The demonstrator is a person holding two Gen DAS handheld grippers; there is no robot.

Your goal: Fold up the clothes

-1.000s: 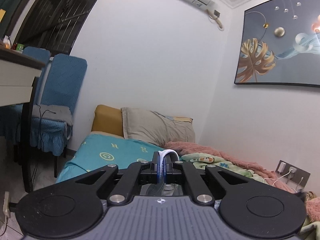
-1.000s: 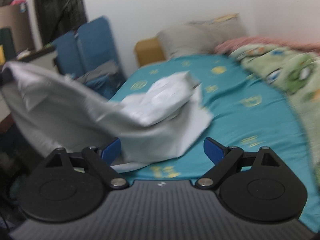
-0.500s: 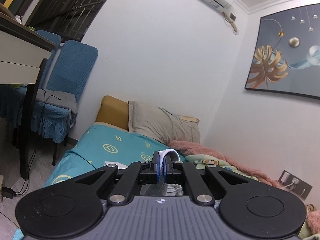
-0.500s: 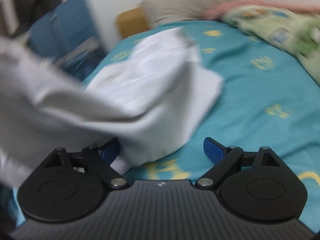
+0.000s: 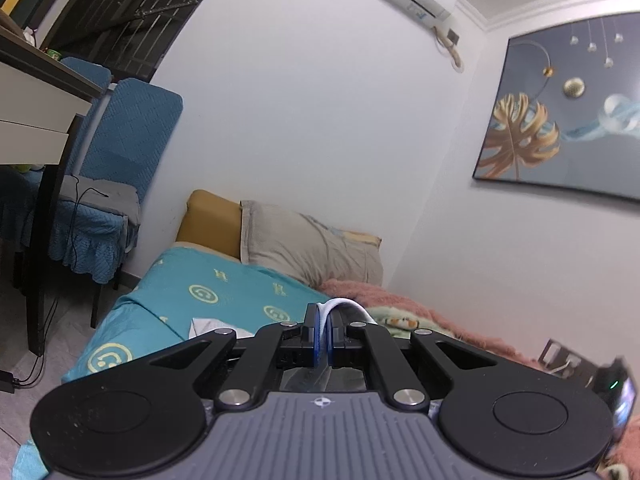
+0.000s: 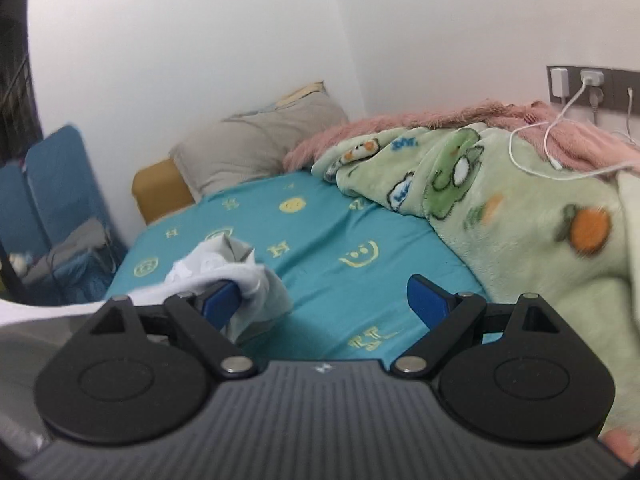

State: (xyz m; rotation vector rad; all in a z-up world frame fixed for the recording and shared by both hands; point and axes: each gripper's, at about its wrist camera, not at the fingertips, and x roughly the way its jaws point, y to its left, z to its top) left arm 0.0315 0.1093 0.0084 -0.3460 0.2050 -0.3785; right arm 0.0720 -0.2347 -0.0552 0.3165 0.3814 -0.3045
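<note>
Left gripper (image 5: pixel 323 334): jaws pressed together, a thin fold of white cloth (image 5: pixel 344 305) pinched between the blue pads and looping up over the top of them. It points nearly level, toward the head of the bed.

Right gripper (image 6: pixel 324 300): jaws spread wide, blue pads well apart. Nothing is clamped between them. The white garment (image 6: pixel 224 268) drapes over the left-side finger (image 6: pixel 220 304) and trails off to the left edge of that view; whether it hangs on the finger or only lies in front of it, I cannot tell.

The garment's bunched, crumpled end rests on the teal bedsheet (image 6: pixel 320 232), toward the near left part of the bed. From the left gripper's side only a small white corner of it shows on the sheet, just ahead of the linkage.

Surroundings: grey pillow (image 6: pixel 256 144) against a mustard headboard (image 6: pixel 160 192). Green cartoon blanket (image 6: pixel 500 208) heaped along the wall side, a pink fuzzy blanket (image 6: pixel 400 128) behind it. White charging cable (image 6: pixel 552 136) runs from the wall socket across the blankets. Blue-covered chair (image 5: pixel 124 152) beside the bed, near a desk (image 5: pixel 36 92).
</note>
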